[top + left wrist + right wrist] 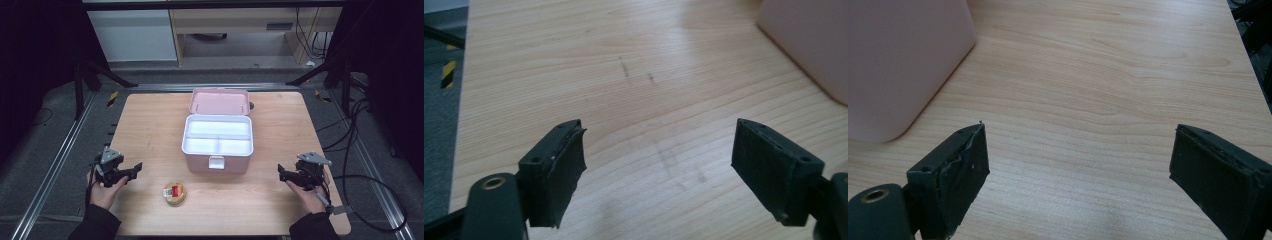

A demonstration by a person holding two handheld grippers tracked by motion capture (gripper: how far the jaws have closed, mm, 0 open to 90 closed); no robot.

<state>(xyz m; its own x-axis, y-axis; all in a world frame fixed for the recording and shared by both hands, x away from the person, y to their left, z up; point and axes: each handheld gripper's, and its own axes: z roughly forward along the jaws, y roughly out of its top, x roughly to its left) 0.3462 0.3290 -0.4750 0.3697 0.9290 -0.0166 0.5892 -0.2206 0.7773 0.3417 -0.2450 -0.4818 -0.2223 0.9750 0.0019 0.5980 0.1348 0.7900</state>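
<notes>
In the high view, a pink box (pixel 218 145) stands open at the middle of the tabletop (pixel 150 125), its lid (pixel 219 101) tipped back and its white tray split into compartments. A small round tin (pixel 174 192) with a red mark on top lies on the wood in front of the box, toward its left corner and just apart from it. The left claw (pixel 135 169) sits near the tabletop's left edge, jaws apart and empty, pointing inward; the tin lies to its right and slightly nearer the person, near but not touching. The right claw (pixel 282 172) is at the right side, also pointing inward, jaws spread with nothing between them; the tin is well apart from it, past the box's front.

In the left gripper view, the left claw (pixel 659 150) stands wide open over bare wood, the box's pink wall (pixel 809 40) at the upper right.

In the right gripper view, the right claw (pixel 1078 160) is wide open over bare wood, the box wall (pixel 903 60) at the upper left.
</notes>
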